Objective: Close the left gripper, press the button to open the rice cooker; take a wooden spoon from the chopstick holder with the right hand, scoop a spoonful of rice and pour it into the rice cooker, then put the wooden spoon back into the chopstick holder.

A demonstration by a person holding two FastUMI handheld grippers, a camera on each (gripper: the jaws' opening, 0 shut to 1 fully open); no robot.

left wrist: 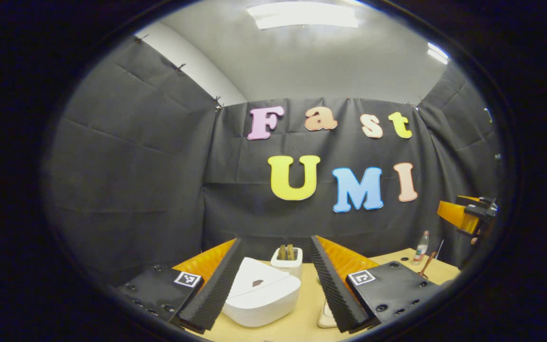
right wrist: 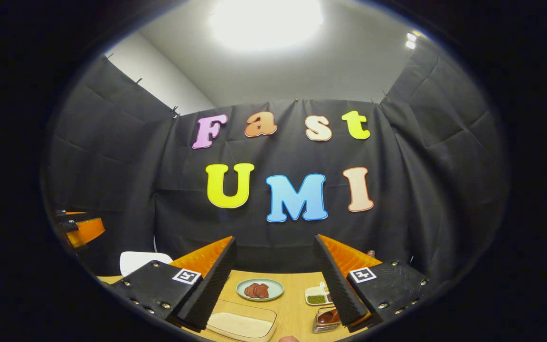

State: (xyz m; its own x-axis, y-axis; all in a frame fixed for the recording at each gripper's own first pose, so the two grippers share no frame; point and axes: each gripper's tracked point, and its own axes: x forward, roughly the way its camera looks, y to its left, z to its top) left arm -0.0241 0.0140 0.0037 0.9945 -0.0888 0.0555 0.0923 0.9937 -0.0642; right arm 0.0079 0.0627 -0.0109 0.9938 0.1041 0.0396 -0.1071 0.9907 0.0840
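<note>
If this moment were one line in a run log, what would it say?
stage: start | left gripper: open, above rice cooker, lid shut | right gripper: open, over rice tray | spoon: not taken

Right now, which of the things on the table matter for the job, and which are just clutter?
For the job: rice cooker, lid shut; chopstick holder behind it; clear tray of rice.
Clutter: plate of brown food, small dish of green food, bottle.
</note>
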